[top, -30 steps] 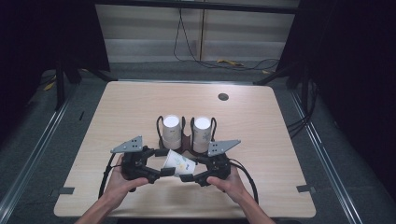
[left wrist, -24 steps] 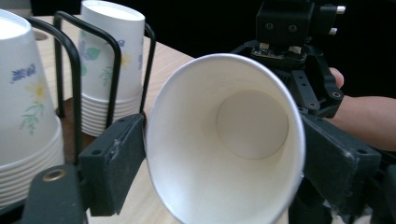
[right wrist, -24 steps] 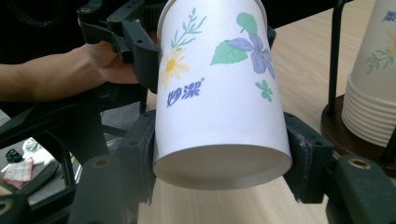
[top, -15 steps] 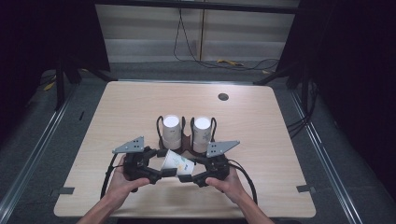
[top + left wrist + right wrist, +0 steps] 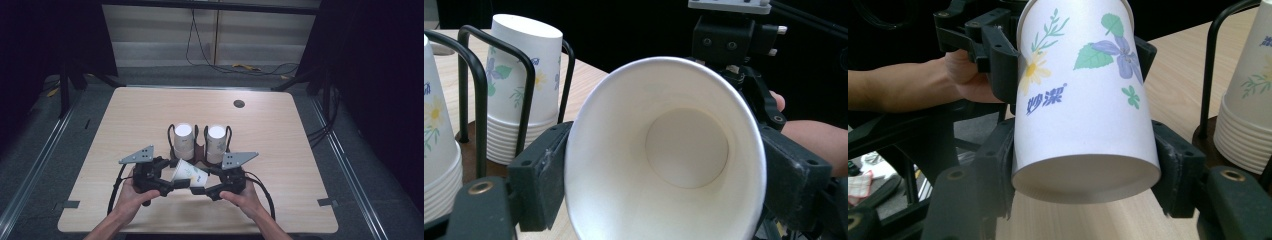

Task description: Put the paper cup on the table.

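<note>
White paper cup with a flower print [image 5: 190, 174] lies on its side above the pale wooden table [image 5: 280, 135], just in front of two cup stacks in a black wire rack [image 5: 200, 145]. Left gripper [image 5: 167, 186] clamps its rim end; right gripper [image 5: 212, 190] clamps its base end.

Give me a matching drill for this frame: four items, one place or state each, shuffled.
Items:
1. loose cup
2. left stack
3. right stack
4. table hole

Places/states:
A. far right of the table, away from the rack
B. on its side, held between both hand-held grippers
C. upside down in the rack's right bay
D. upside down in the rack's left bay

Pairs: 1-B, 2-D, 3-C, 4-A
</note>
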Action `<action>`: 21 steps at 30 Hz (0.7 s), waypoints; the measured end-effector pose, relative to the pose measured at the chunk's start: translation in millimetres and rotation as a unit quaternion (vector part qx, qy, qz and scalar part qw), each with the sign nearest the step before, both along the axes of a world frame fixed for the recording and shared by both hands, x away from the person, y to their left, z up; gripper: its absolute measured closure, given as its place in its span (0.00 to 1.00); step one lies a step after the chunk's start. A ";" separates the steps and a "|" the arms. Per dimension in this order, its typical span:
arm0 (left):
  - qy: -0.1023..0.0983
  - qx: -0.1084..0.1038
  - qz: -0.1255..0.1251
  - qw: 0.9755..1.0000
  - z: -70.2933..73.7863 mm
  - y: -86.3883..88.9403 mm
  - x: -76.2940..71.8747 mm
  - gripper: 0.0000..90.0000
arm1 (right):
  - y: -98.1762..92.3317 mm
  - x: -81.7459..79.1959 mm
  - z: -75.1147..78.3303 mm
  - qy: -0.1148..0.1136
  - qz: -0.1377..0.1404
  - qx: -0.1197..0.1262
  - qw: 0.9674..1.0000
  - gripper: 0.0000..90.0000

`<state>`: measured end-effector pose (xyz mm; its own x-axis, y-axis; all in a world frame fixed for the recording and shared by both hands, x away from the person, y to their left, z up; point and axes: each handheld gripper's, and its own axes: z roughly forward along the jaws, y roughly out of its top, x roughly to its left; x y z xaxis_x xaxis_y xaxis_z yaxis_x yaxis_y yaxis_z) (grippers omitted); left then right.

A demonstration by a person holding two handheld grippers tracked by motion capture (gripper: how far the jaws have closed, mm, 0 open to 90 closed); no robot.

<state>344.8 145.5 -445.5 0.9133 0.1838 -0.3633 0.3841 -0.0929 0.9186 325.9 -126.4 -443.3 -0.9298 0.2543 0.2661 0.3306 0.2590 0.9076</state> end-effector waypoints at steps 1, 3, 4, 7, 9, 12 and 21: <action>0.005 -0.001 -0.001 1.000 -0.7 0.3 0.2 0.20 | 0.3 -0.7 0.4 -0.005 -0.004 -0.002 1.000 0.42; 0.010 -0.005 0.002 1.000 -2.7 0.8 -0.2 0.20 | 0.7 -0.6 0.4 -0.004 -0.002 -0.002 1.000 0.42; 0.011 -0.005 -0.001 1.000 -3.3 1.2 0.3 0.20 | 0.8 -0.7 0.2 -0.004 -0.002 -0.002 1.000 0.42; 0.014 -0.005 -0.005 1.000 -3.7 1.3 0.5 0.20 | 1.2 -0.8 -0.3 -0.006 -0.001 -0.003 1.000 0.42; 0.019 -0.004 -0.011 1.000 -4.3 0.8 1.0 0.20 | 1.6 -1.4 0.0 -0.006 0.000 -0.005 1.000 0.42; 0.022 0.003 -0.012 1.000 -5.4 -0.1 0.9 0.19 | 2.2 -1.0 -0.5 -0.006 0.002 -0.005 1.000 0.42; 0.012 0.013 -0.017 1.000 -4.5 0.9 0.2 0.24 | 3.4 1.1 -3.1 0.005 0.009 -0.014 1.000 0.39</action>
<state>345.0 146.4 -450.0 0.9103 0.1627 -0.3806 0.4023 -0.1307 0.9061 327.0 -123.0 -446.3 -0.9313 0.2455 0.2690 0.3354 0.2902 0.8963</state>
